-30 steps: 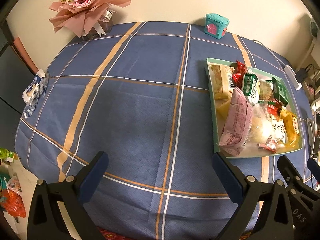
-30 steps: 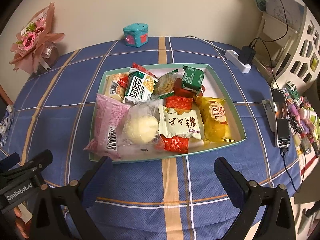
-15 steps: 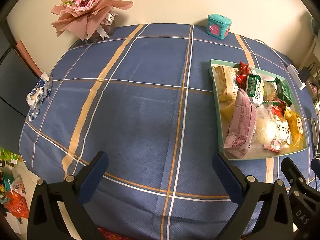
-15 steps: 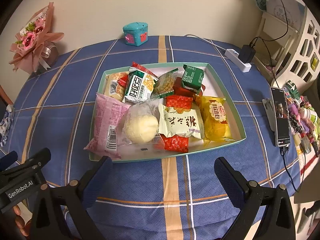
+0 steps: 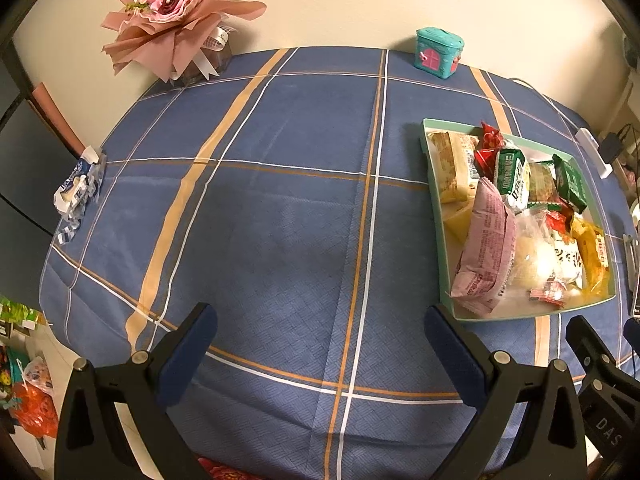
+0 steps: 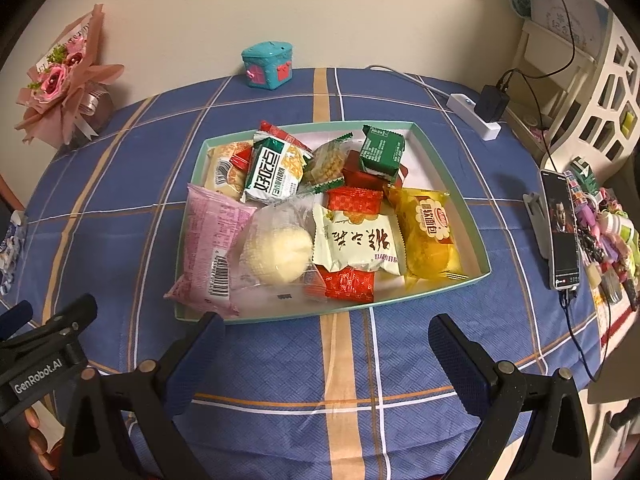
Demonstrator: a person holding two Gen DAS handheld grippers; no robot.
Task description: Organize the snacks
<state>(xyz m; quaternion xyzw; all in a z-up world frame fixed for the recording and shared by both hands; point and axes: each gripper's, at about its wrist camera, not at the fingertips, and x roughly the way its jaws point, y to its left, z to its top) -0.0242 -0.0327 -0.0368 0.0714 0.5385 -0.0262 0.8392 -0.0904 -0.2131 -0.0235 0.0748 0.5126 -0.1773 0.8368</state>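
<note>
In the left wrist view the left gripper (image 5: 320, 330) hangs over the near edge of the desk (image 5: 280, 208), its fingers spread wide with nothing between them, above bare blue plaid cloth. This view alone takes in the crumpled blue-and-white wrapper (image 5: 78, 188) at the desk's far left edge, and it shows the pink flower bouquet (image 5: 176, 20) and the teal house-shaped box (image 5: 438, 52) against the wall. The green tray (image 5: 434, 216) lies to the right, seen side-on, with a pink packet (image 5: 486, 248) leaning on its near wall. In the right wrist view the right gripper (image 6: 326, 334) is likewise spread and empty, just before the tray's (image 6: 456, 188) near rim. Here the contents show plainly: the pink packet (image 6: 212, 246) at left, a round white bun in clear wrap (image 6: 276, 256), a cream packet with Chinese characters (image 6: 356, 242), a yellow cake packet (image 6: 430, 232), red wrapped sweets (image 6: 348, 282), a green carton (image 6: 382, 152) and a green-and-white biscuit packet (image 6: 274, 172). Only this view shows the phone (image 6: 560, 228) on its stand and the white power strip (image 6: 474, 116) at right.
</note>
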